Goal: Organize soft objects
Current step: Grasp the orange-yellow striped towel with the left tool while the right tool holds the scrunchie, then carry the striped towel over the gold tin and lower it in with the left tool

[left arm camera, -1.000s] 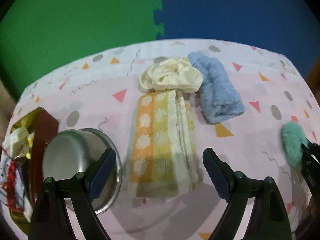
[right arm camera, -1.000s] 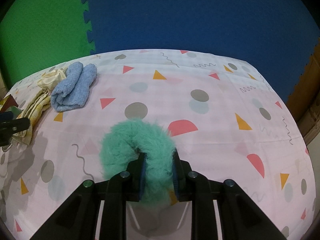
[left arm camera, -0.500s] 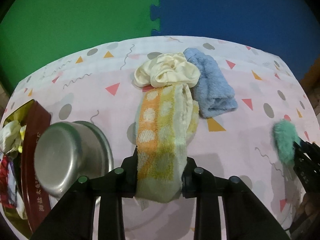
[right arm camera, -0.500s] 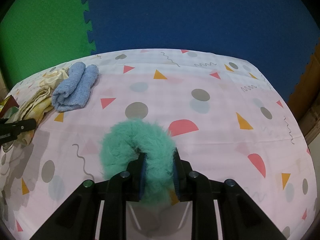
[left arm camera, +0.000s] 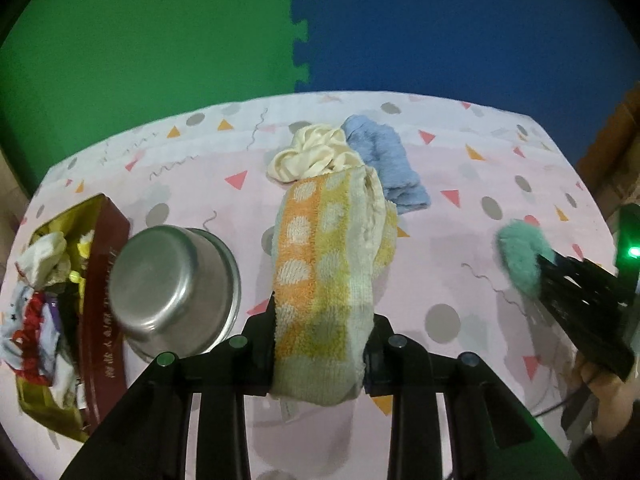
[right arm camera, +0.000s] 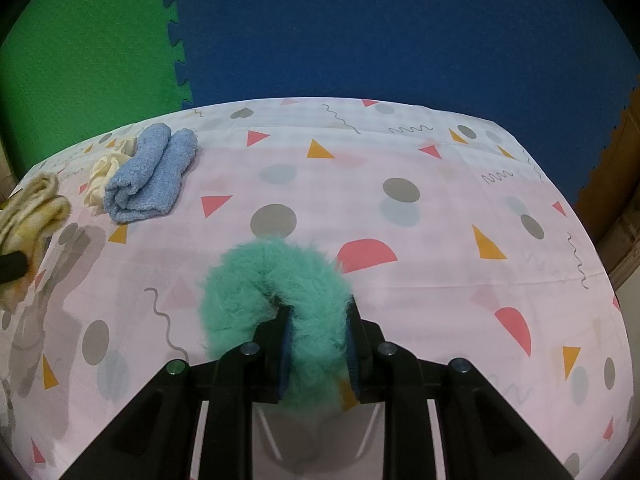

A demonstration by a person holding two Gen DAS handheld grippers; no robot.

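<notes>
My left gripper [left arm camera: 320, 344] is shut on the near end of a folded orange, yellow and white dotted towel [left arm camera: 324, 260], which is lifted off the table. Behind it lie a cream scrunchie [left arm camera: 310, 154] and a rolled blue towel [left arm camera: 384, 164]. My right gripper [right arm camera: 318, 344] is shut on a fluffy teal scrunchie [right arm camera: 272, 280], held just above the cloth; it also shows at the right of the left wrist view [left arm camera: 520, 254]. The blue towel [right arm camera: 150, 174], the cream scrunchie [right arm camera: 104, 172] and the dotted towel [right arm camera: 30, 208] show at the left of the right wrist view.
An upturned steel bowl [left arm camera: 172, 284] lies left of the left gripper. A dark red box [left arm camera: 100, 276] with rags and wrappers stands at the far left. The table wears a pink patterned cloth [right arm camera: 400, 240]. Green and blue foam mats lie behind.
My left gripper closed on the dotted towel and lifted its near end up and back. The right gripper kept still with the teal scrunchie.
</notes>
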